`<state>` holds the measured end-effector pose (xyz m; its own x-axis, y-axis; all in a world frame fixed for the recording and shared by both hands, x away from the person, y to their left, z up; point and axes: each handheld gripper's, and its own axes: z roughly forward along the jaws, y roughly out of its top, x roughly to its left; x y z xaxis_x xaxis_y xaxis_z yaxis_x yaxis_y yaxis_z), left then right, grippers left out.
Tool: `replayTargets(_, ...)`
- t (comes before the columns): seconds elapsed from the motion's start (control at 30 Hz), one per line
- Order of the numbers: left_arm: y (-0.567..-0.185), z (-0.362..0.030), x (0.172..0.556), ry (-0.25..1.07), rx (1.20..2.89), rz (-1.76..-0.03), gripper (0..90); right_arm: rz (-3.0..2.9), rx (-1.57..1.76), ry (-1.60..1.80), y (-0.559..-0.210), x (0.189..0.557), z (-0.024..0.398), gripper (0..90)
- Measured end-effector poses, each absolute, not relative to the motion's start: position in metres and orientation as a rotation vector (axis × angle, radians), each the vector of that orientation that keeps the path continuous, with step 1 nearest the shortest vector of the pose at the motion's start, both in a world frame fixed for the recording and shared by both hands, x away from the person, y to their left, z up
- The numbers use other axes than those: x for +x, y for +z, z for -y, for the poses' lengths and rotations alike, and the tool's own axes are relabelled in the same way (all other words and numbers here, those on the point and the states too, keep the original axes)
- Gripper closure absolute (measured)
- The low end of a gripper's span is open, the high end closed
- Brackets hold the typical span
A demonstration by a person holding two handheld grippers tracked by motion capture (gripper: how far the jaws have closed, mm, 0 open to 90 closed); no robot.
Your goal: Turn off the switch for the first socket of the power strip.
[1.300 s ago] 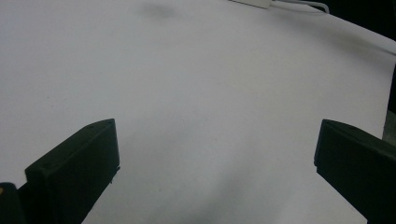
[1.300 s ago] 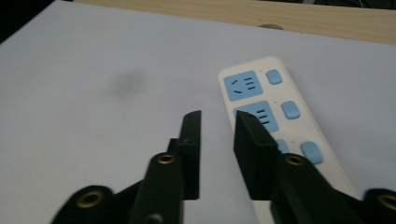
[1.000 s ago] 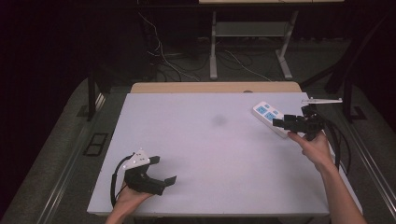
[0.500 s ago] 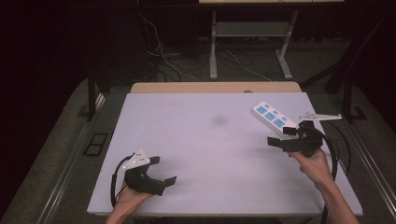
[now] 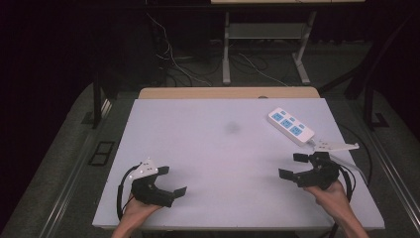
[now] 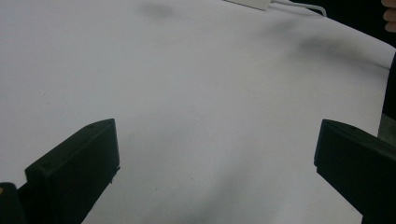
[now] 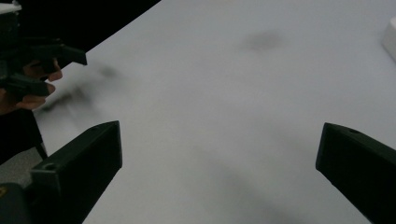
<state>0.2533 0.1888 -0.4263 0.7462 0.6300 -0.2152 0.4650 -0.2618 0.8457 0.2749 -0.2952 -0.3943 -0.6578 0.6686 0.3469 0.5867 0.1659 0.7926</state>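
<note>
A white power strip (image 5: 290,126) with blue sockets lies flat at the table's far right, its cable running off to the right. My right gripper (image 5: 290,165) is open with nothing in it, low over the near right of the white table (image 5: 223,148), a hand's length short of the strip. In the right gripper view its jaws (image 7: 219,172) stand wide apart over bare table, and the strip's corner (image 7: 391,35) shows at the right edge. My left gripper (image 5: 173,180) is open near the front left; its jaws (image 6: 215,168) frame bare table, with the strip's end (image 6: 247,3) far off.
A faint dark smudge (image 5: 231,127) marks the table's middle. A wooden strip (image 5: 228,92) borders the far edge. Beyond it are metal stand legs (image 5: 226,49) and loose cables on a dark floor. The other hand's gripper (image 7: 42,60) appears at the upper left of the right gripper view.
My right gripper has drawn back from beside the power strip toward the near edge of the table, staying open. The left gripper and the strip have stayed put.
</note>
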Motion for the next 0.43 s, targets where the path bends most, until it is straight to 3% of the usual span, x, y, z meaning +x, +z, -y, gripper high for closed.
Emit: replayTargets(0.43,-0.428,-0.19,0.255,0.189,1.914,-0.847,0.0,-2.379,1.259,1.501,-0.418,0.256,0.296,0.4)
